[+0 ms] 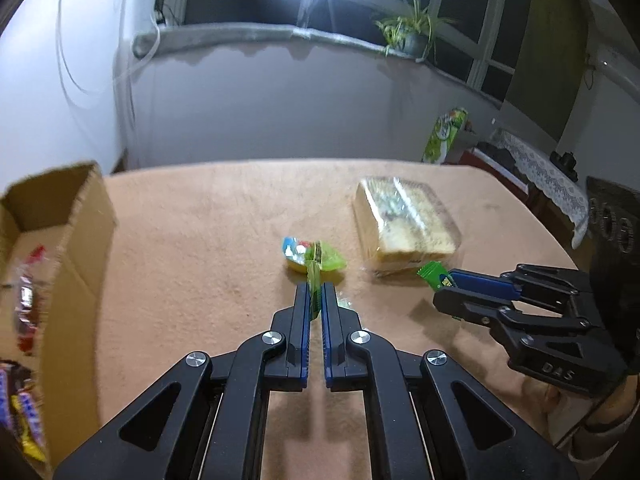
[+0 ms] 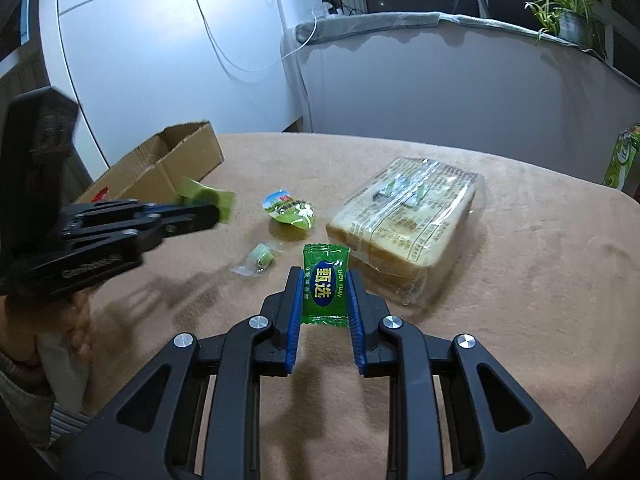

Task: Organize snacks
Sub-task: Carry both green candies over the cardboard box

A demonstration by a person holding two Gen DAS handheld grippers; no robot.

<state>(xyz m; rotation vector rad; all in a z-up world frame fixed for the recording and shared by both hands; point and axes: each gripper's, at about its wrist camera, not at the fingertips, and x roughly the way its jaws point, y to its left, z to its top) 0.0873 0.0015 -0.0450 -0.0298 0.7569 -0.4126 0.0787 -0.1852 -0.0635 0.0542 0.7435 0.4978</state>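
Indoors, tan tablecloth (image 2: 520,280), left gripper (image 1: 316,300) pinching green wrapper (image 1: 314,280), right gripper (image 2: 325,292) clamping green candy (image 2: 326,284).

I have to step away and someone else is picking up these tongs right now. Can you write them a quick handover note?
Left tongs: shut on a light green wrapper, lifted off the table.
Right tongs: shut on a green candy packet.
On the table: bagged bread, jelly cup, small clear-wrapped candy.
Cardboard box at the table's left already holds some snack bars.
Left: box both held sweets, then the other three items.
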